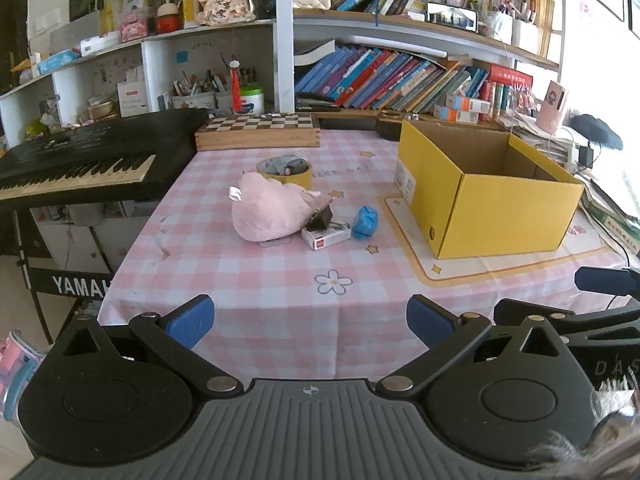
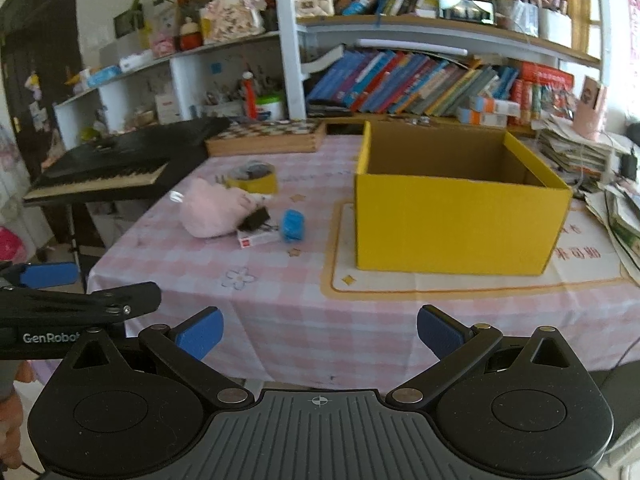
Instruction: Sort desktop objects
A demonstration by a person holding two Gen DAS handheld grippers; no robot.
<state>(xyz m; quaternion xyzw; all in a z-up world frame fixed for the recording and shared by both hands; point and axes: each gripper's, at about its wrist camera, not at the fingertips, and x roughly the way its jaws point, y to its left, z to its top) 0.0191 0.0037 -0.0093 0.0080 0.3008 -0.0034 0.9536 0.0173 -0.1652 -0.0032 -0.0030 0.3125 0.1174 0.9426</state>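
An open yellow cardboard box stands on the right of the pink checked tablecloth. Left of it lies a pink plush toy, a black binder clip, a small white box, a blue crumpled object, and a yellow tape roll with a toy car inside. My left gripper and right gripper are both open and empty, above the table's near edge, well short of the objects.
A black keyboard stands at the left. A wooden chess box lies at the back. Bookshelves line the rear wall. Stacked papers sit at the right. The box rests on a printed mat.
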